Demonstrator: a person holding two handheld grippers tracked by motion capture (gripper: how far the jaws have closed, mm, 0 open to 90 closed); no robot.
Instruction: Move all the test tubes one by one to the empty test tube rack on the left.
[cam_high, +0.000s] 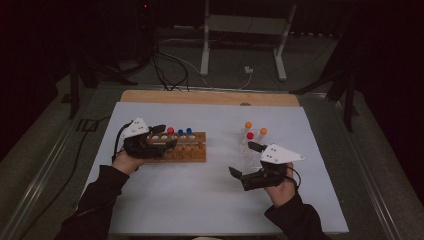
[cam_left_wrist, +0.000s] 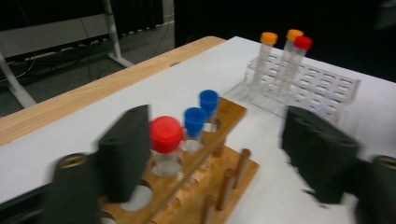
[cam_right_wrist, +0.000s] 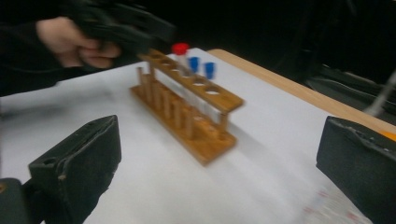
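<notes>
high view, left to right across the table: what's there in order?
left gripper, jaws open beside the red-capped tube → wooden rack with two blue-capped tubes → right gripper, open → clear rack holding orange- and red-capped tubes.

The white table (cam_high: 200, 200) lies bare along the near edge and in a broad lane between the wooden rack (cam_high: 186, 149) and the clear rack (cam_high: 248, 152); a hand could pass there; the red-capped tube (cam_left_wrist: 166, 140) and two blue-capped tubes (cam_left_wrist: 201, 114) rise above the wooden rack, barring a low sweep; orange and red caps (cam_high: 254, 130) top the clear rack.
</notes>
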